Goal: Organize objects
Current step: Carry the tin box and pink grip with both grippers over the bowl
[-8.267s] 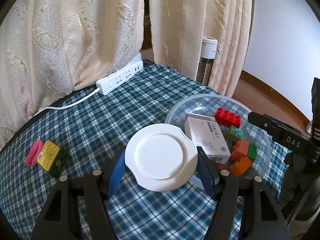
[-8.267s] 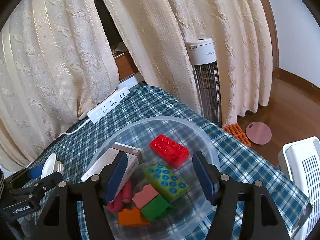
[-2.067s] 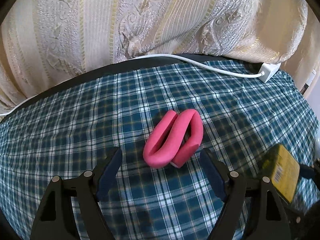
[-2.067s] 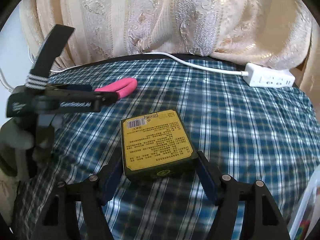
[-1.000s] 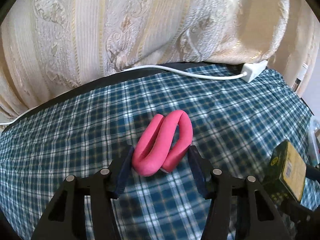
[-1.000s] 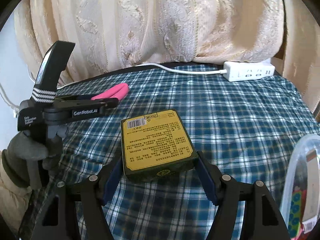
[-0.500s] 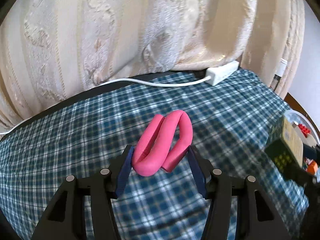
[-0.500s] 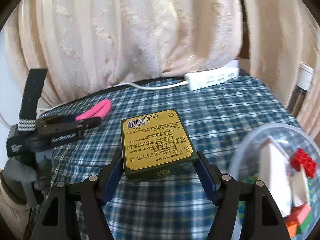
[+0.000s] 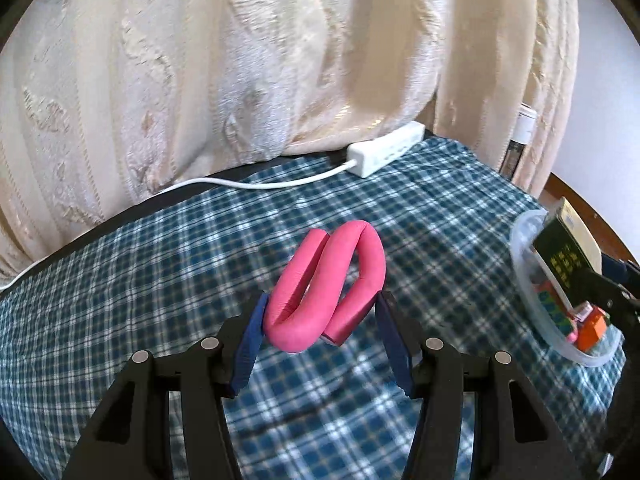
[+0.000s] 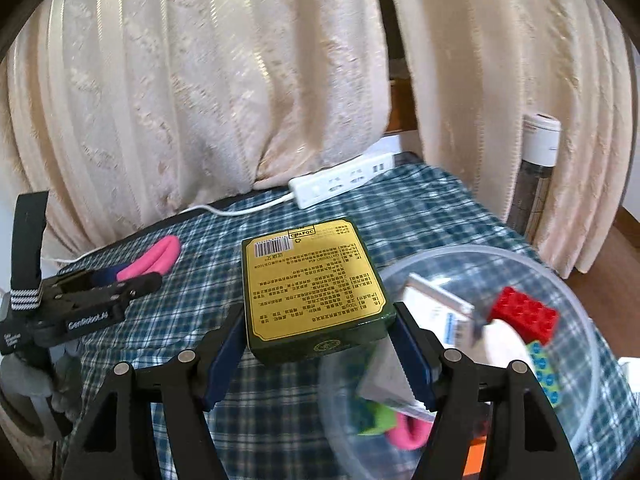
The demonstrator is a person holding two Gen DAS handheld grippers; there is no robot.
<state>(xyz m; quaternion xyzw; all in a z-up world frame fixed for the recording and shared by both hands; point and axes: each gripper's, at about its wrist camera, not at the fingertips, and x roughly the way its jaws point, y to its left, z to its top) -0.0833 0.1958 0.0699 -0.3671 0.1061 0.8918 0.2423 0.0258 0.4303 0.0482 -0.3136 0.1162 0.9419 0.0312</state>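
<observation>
The green tin (image 10: 316,288) is clamped flat in the right gripper (image 10: 318,354), long axis pointing forward. The clear bowl (image 10: 576,280) lies at 4 o'clock, probably just below. The left gripper (image 9: 320,332), farther off, pinches the pink foam loop (image 9: 328,284) above the tablecloth (image 9: 120,280).

Blue plaid-covered table (image 9: 440,216); white power strip (image 9: 386,148) at its back edge; clear bowl (image 10: 576,280) at right
</observation>
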